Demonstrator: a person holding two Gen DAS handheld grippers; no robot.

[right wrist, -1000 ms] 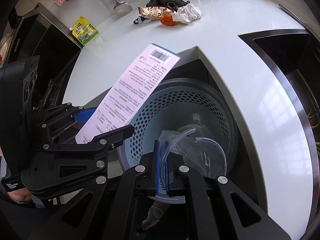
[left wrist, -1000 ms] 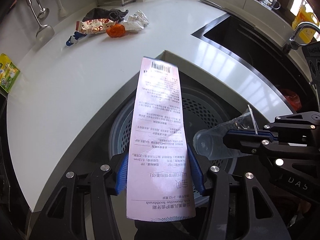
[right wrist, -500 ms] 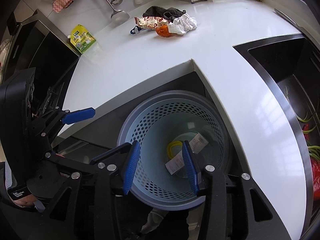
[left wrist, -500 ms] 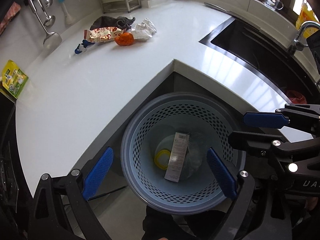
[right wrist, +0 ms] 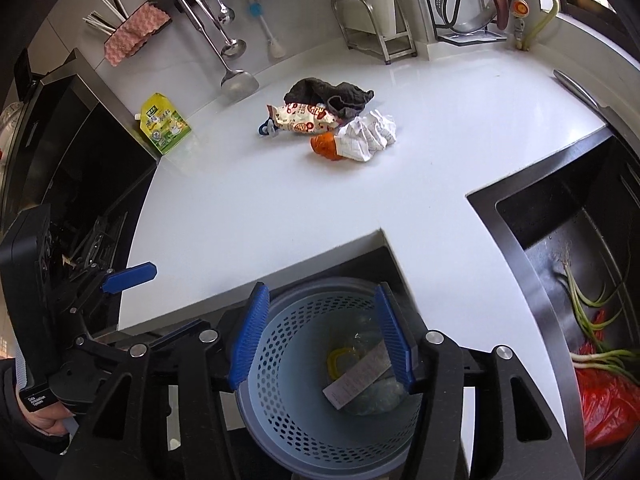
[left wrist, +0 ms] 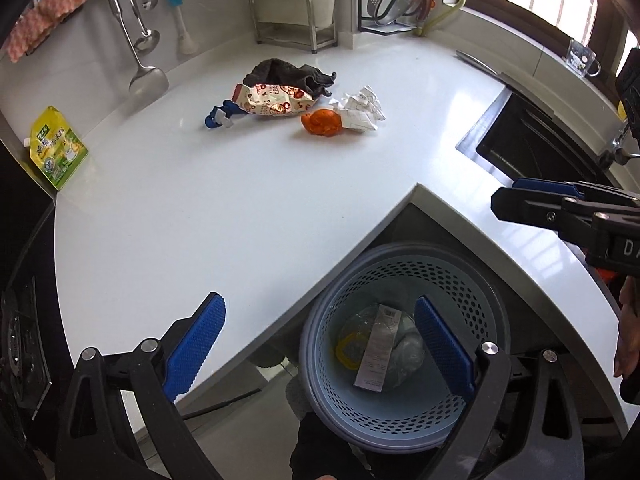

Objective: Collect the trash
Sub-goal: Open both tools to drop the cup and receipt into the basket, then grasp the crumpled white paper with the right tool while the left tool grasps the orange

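Observation:
The blue perforated bin point(left wrist: 472, 280) point(right wrist: 288, 408) stands on the floor below the counter's notch. In it lie a pink toothbrush package point(left wrist: 378, 348) point(right wrist: 358, 374), a clear plastic cup and a yellow ring. My left gripper point(left wrist: 320, 344) is open and empty above the bin's left rim. My right gripper point(right wrist: 324, 336) is open and empty above the bin. Far back on the white counter point(left wrist: 200, 200) lie a snack wrapper point(left wrist: 276, 100) point(right wrist: 304, 116), an orange wad point(left wrist: 322, 122) point(right wrist: 324, 145), crumpled white paper point(left wrist: 360, 110) point(right wrist: 370, 134) and a blue piece point(left wrist: 218, 116).
A dark cloth point(left wrist: 288, 72) lies behind the wrapper. A green pouch point(left wrist: 58, 148) leans at the counter's left end. A black sink point(right wrist: 580, 272) at the right holds scallions and a red bag point(right wrist: 604, 396). Ladles and a rack stand along the back wall.
My left gripper opened and dropped the pink package into the bin; my right gripper opened and dropped the clear cup. Both then drew up and back from the bin.

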